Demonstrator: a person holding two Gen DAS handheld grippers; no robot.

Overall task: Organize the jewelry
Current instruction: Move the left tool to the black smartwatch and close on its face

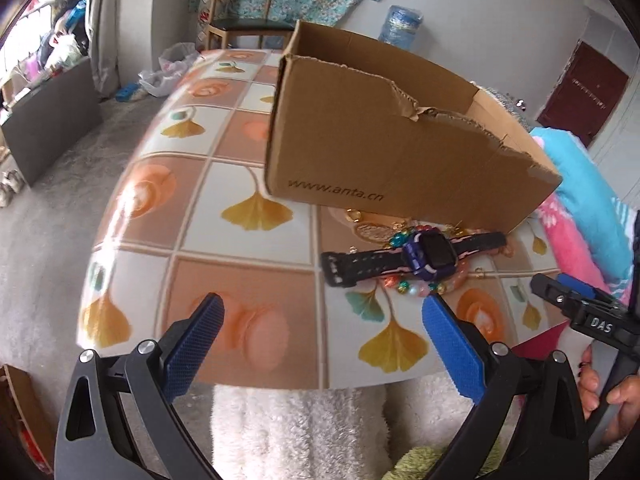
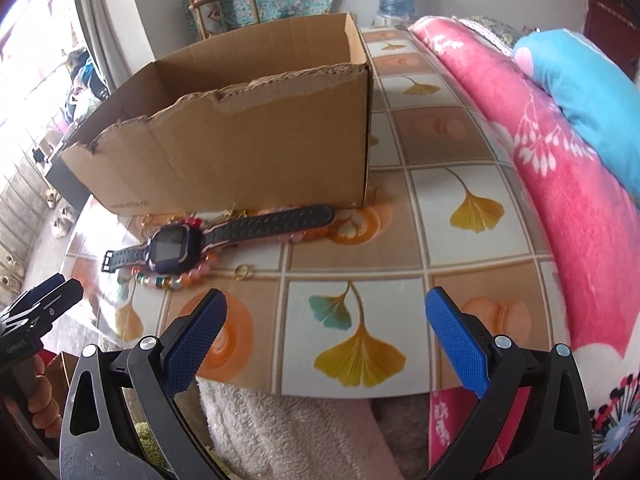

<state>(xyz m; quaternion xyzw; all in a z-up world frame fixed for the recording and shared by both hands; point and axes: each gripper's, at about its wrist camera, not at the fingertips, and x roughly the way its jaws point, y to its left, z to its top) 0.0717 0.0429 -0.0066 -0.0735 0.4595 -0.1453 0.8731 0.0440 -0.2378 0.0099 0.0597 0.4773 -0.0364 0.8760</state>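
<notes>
One table [image 2: 460, 200] is seen, covered by a glossy cloth printed with ginkgo leaves and orange blooms; its near edge curves just ahead of both grippers, with a white fleecy fabric [image 2: 280, 428] below it. One pink flowered blanket [image 2: 560, 200] is piled along the table's right edge, and one blue cushion [image 2: 580, 80] rests on top of it.

One open cardboard box [image 1: 400, 140] is stood on the far half of the table, its top rim torn ragged and a web address printed low on its front wall. To the left of the box, and on the near right quarter of the table, bare cloth is left free.

The jewelry is gathered in one small heap against the box's front wall. One watch [image 1: 428, 256] with a purple case and a black-and-pink strap is laid flat across one beaded bracelet [image 2: 176, 280] of pink, green and gold beads. Gold pieces [image 1: 372, 228] are tucked between watch and box; their number cannot be told. One small gold ring [image 2: 244, 271] lies alone just beside the bracelet.

The left gripper [image 1: 320, 344] is held with its two blue pads well apart, nothing between them, near the table's front edge. The right gripper [image 2: 324, 340] is likewise spread wide and empty, just short of the edge.
</notes>
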